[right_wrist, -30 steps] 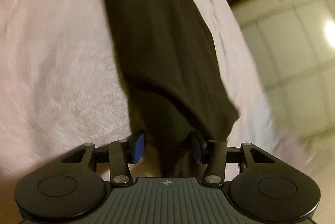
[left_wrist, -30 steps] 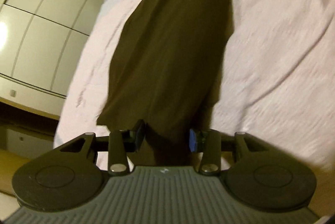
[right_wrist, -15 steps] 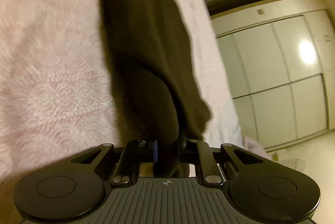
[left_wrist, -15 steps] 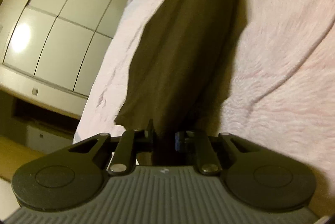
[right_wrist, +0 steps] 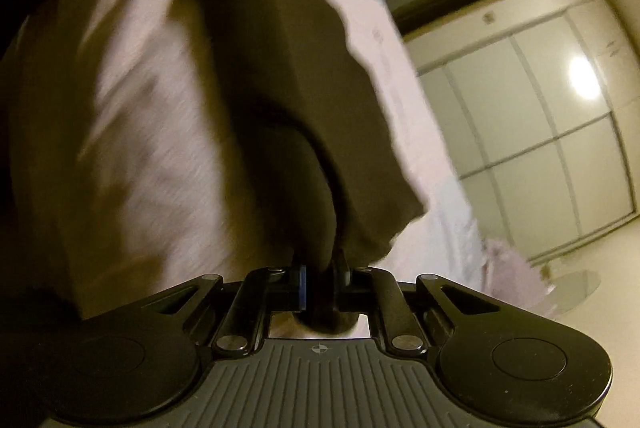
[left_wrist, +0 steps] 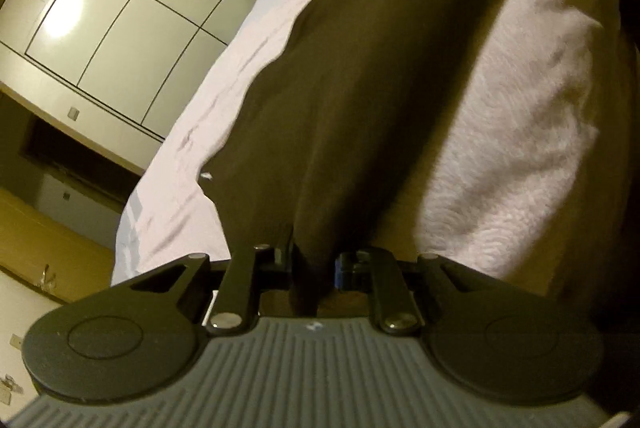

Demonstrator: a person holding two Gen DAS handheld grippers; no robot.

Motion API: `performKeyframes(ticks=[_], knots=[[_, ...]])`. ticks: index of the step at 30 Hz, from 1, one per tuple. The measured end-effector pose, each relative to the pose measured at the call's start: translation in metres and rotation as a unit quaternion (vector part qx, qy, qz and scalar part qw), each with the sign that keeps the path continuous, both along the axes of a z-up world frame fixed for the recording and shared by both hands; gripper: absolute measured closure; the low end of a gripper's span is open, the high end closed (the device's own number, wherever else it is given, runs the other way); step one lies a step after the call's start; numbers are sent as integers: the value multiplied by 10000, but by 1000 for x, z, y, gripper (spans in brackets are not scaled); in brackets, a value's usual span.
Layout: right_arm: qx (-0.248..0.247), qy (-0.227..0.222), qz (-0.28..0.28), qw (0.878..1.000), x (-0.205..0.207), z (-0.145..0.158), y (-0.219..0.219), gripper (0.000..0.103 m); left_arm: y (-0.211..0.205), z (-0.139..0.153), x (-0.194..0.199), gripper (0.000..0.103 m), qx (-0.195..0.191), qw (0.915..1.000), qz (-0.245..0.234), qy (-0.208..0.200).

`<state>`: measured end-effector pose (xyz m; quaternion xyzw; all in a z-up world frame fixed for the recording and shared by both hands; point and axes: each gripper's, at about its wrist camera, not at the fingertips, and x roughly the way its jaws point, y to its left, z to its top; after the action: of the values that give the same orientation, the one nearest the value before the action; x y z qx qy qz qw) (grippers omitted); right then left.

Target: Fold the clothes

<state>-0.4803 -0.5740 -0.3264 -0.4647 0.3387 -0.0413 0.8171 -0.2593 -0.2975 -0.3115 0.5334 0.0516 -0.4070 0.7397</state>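
Two hand-held grippers, left hand-held gripper [left_wrist: 313, 264] and right hand-held gripper [right_wrist: 322, 274], each pinched nearly closed on dark garment [left_wrist: 360, 100] above bed [left_wrist: 520, 148].

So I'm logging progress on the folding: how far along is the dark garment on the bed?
Early. Done: both grips are made, the left gripper and the right gripper each shut on the near edge of the dark garment. In hand: that edge is bunched between the jaws. Left: the garment lies stretched along the pink blanket, no fold visible yet.
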Motion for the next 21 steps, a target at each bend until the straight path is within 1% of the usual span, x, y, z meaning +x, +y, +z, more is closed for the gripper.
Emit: performKeyframes(ticks=[2,3,4,5,7,9,10,11,12,13,14,15,17,19,21], knots=[[-22,32,-46,10000,-3,-8,-4,93,6,6,-3,84,-16,10000,-13,46],[-24,-30,-53,10000,-8,-8,-6,92,10,9,-5,83,-26,10000,-19,76],[-1,-63,-127,9999,-12,-5,-6,89,18,17,-5,83,-64,9998,-10,206],[62,-108,-216,9997,-16,-2,-6,83,27,24,-5,82,-138,9993,-11,345],[354,-241,-462,9980,-26,6,-4,79,40,37,-7,79,-293,9981,4,551],[687,-390,-699,9944,-36,15,-1,77,49,49,-8,79,-456,9965,34,695],[938,-499,-774,9913,-38,25,3,77,53,54,-10,79,-540,9956,48,763],[1128,-584,-781,9888,-38,30,6,75,52,60,-13,79,-654,9948,41,783],[1264,-635,-725,9873,-35,35,9,71,47,64,-16,78,-744,9940,1,801],[1308,-647,-626,9873,-31,38,15,68,40,67,-21,76,-831,9931,-83,824],[1259,-632,-515,9887,-26,39,22,61,32,67,-22,75,-885,9924,-188,838],[1185,-592,-384,9904,-17,38,27,60,24,67,-23,72,-933,9916,-294,852],[1040,-471,-125,9934,13,34,32,60,1,61,-31,67,-855,9910,-569,864],[786,-327,52,9964,32,24,38,60,-23,51,-43,62,-672,9912,-909,692],[604,-234,136,9978,50,16,42,61,-45,40,-54,60,-456,9896,-1270,490]])
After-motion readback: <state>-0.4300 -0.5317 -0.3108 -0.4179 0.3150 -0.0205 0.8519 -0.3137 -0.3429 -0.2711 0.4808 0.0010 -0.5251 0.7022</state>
